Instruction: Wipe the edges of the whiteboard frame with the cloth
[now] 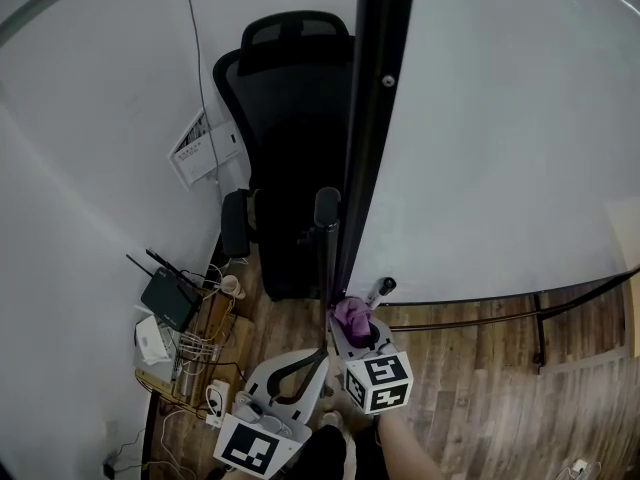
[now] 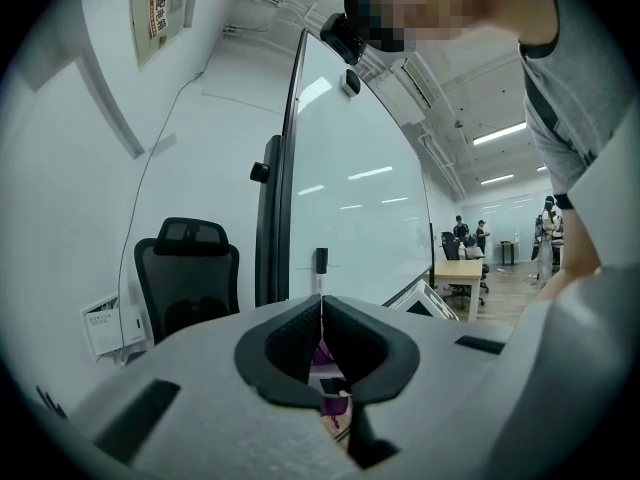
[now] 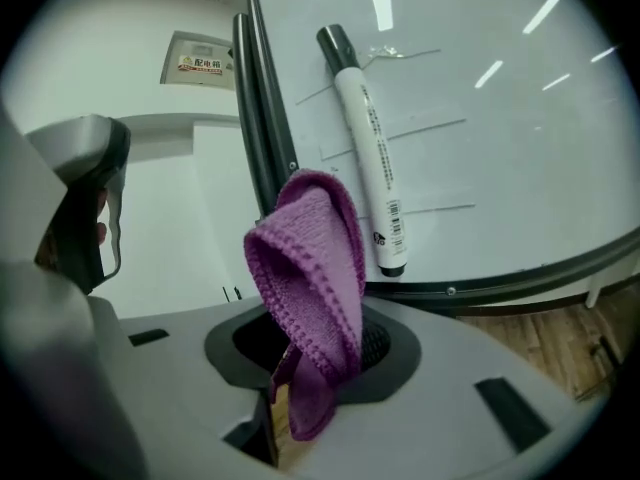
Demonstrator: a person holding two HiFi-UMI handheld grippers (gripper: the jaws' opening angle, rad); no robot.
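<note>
The right gripper (image 3: pixel 312 346) is clamping the purple cloth (image 3: pixel 308 283) between its jaws, and the cloth is standing up out of them in a folded loop, with a loose end hanging down below. In the head view the cloth (image 1: pixel 350 316) is sitting at the lower end of the whiteboard frame (image 1: pixel 372 118), right by its dark vertical edge; whether it is touching the frame cannot be told. A marker (image 3: pixel 365 138) is sticking to the whiteboard (image 1: pixel 500 148) just beside the cloth. The left gripper (image 2: pixel 321 313) is hanging just left of the right one, its jaws pressing together on nothing. An office chair (image 1: pixel 290 118) is standing behind the frame.
</note>
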